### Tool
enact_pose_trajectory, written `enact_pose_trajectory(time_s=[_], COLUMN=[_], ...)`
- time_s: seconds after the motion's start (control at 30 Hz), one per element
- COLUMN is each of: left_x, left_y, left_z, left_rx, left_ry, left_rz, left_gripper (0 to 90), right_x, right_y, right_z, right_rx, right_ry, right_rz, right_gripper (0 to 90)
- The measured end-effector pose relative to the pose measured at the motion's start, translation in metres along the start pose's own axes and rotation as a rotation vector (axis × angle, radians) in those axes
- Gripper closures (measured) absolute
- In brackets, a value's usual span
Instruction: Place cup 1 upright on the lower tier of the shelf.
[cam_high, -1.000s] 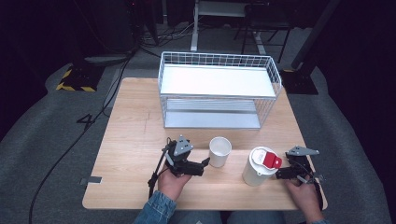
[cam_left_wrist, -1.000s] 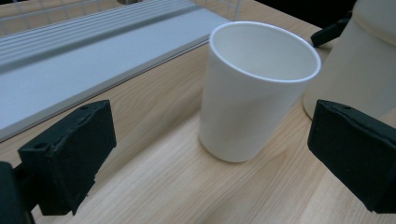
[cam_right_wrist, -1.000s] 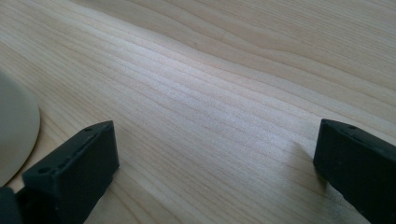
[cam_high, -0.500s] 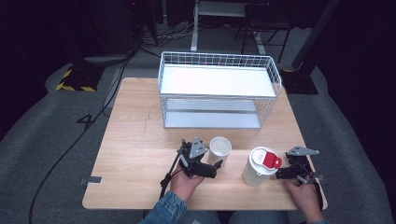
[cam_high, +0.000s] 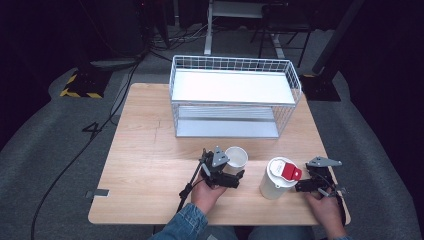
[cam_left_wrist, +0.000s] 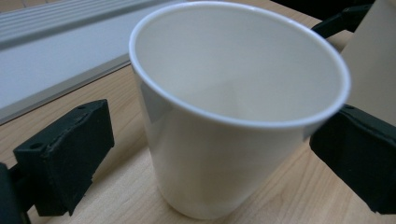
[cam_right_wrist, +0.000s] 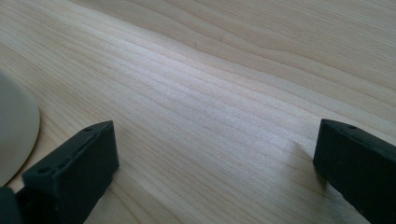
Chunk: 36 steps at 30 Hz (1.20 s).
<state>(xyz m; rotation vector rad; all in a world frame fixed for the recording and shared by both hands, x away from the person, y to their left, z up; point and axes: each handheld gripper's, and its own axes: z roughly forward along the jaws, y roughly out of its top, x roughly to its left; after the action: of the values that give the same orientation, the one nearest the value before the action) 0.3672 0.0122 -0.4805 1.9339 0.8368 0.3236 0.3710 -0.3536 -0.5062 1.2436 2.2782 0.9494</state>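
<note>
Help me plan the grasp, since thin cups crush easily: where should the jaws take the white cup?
Grip the white cup on its side wall, about mid-height, coming level from the person's side. It stands upright and tapers downward, and the left gripper already has its open jaws either side.

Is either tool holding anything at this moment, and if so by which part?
Nothing is held. The left tool is open with its jaws either side of the white paper cup, a gap showing at one jaw. The right tool is open over bare table.

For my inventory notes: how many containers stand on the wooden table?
2. The open white cup stands between the jaws of the left gripper; the lidded white container with a red flap stands to its right, beside the right gripper.
</note>
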Motion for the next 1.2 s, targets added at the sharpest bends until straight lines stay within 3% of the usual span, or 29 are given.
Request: enact_pose_trajectory(time_s=[0.1,0.4,0.5,0.53,0.63,1.03,1.2], left_x=[0.001,-0.001,-0.001,-0.001,-0.002,-0.003,-0.005], left_y=[-0.001,-0.004,-0.005,-0.006,-0.007,-0.007,-0.006], left_z=[0.007,0.016,0.018,0.018,0.017,0.016,0.014], left_rx=[0.009,0.044,0.047,0.053,0.053,0.039,0.039], left_ry=[-0.012,-0.012,-0.007,-0.001,0.016,0.019,0.020], left_rz=[-0.012,0.026,0.033,0.047,0.063,0.051,0.081], left_gripper=[0.6,5.0,8.4,15.3,21.9,22.5,22.7], right_x=[0.000,0.000,0.000,0.000,0.000,0.000,0.000], right_y=[0.000,0.000,0.000,0.000,0.000,0.000,0.000], right_z=[0.000,0.000,0.000,0.000,0.000,0.000,0.000], right_rx=[0.000,0.000,0.000,0.000,0.000,0.000,0.000], right_ry=[0.000,0.002,0.000,0.001,0.001,0.000,0.000], right_rz=[0.000,0.000,0.000,0.000,0.000,0.000,0.000], right_gripper=[0.1,0.2,0.2,0.2,0.1,0.2,0.2])
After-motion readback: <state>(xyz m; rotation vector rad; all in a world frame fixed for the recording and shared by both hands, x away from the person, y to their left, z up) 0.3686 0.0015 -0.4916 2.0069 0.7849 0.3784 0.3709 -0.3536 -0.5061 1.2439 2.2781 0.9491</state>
